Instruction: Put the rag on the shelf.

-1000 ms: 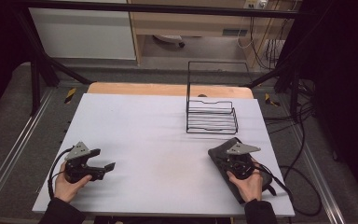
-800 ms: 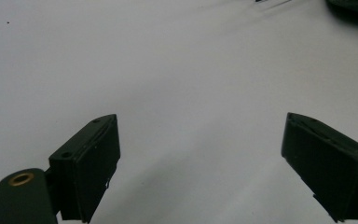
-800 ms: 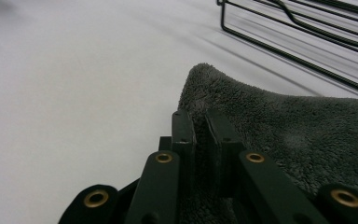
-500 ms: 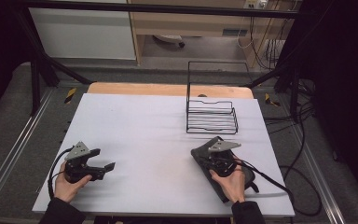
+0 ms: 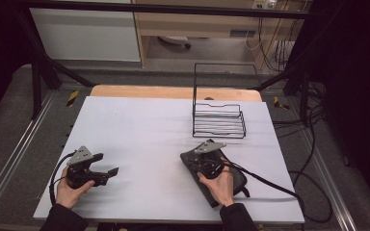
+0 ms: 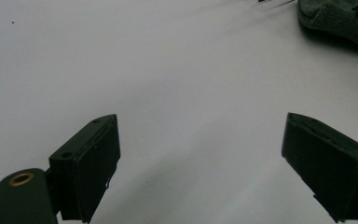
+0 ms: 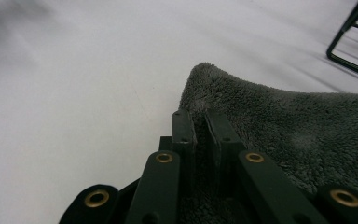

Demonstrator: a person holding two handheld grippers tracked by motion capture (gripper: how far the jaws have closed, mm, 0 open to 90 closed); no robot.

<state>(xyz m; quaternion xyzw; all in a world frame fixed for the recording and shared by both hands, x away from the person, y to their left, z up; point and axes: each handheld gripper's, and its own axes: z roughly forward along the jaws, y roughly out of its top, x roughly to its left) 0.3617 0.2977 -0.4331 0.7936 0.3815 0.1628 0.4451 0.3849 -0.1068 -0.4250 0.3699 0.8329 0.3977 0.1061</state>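
A dark grey fleecy cloth [image 5: 232, 183] lies on the white table [image 5: 144, 125] at the front right. My right gripper [image 5: 196, 159] rests on it, held by a hand. In the right gripper view the right gripper [image 7: 200, 125] is shut on a pinched fold of the cloth [image 7: 284, 121] near its far edge. My left gripper [image 5: 107, 164] sits at the front left, in a hand. Its jaws stand wide apart, with only bare table between the left gripper [image 6: 200, 168] fingers. A corner of the cloth [image 6: 340, 18] lies far ahead of them.
A black wire rack [image 5: 219, 118] with a tall back frame stands on the table behind the right gripper; its corner [image 7: 354, 46] lies close ahead and to the right of the cloth. Cables [image 5: 289, 192] trail off the table's right side.
My right gripper has slid leftward across the table, dragging the cloth with it. The left gripper has stayed still and open.
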